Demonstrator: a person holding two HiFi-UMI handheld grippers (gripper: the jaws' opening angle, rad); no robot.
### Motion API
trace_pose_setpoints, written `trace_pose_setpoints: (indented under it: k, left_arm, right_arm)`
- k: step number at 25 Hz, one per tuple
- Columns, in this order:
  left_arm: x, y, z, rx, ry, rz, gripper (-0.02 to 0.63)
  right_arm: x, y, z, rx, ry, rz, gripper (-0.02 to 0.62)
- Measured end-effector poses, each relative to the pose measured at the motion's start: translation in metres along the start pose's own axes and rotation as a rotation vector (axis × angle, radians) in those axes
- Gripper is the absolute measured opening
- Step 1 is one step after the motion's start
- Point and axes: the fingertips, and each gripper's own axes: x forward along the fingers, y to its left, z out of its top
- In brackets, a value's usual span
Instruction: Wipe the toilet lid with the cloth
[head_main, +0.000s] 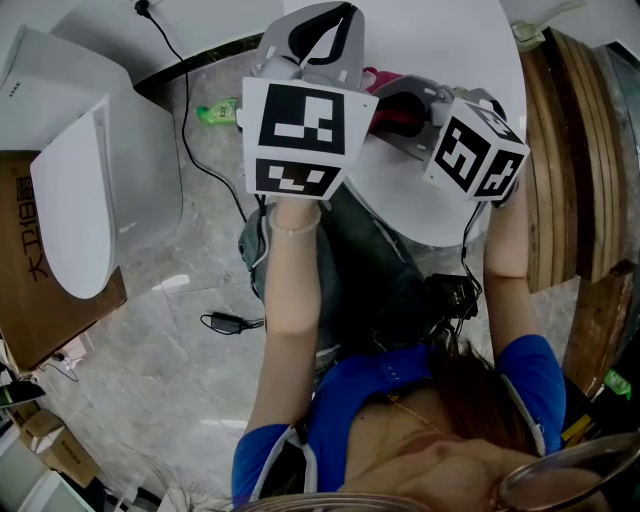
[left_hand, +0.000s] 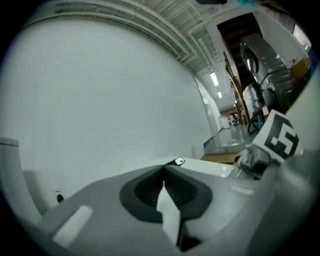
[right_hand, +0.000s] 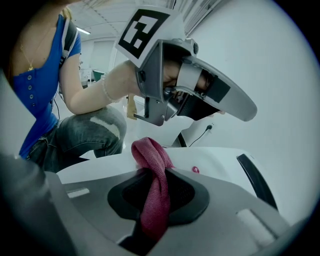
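Head view: a grey marble floor (head_main: 170, 370) is seen from above, and a white toilet (head_main: 90, 190) with its lid down stands at the left, beside a cardboard box (head_main: 30, 300). A white rounded surface (head_main: 440, 50) is seen at the top, and both grippers are held over it by a crouching person in a blue top (head_main: 400, 400). A black cable (head_main: 205, 170) is laid across the floor past a green bottle (head_main: 215, 113).

In the left gripper view, the left gripper (left_hand: 164, 167) is shown with its jaws pressed together at the tips, and nothing is held between them.

In the right gripper view, a dark red cloth (right_hand: 150, 155) is pinched between the jaws of the right gripper (right_hand: 152, 170), bunched above the pads, over the white surface. Whether the cloth touches that surface cannot be told.
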Motion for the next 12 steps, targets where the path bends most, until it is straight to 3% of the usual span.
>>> trace_pose_setpoints:
  k: [12]
  left_arm:
    - [0.002,-0.003,-0.001,0.003,0.003,-0.010,0.003]
  right_arm:
    - [-0.001,0.013,0.004,-0.008,-0.026,-0.010,0.071]
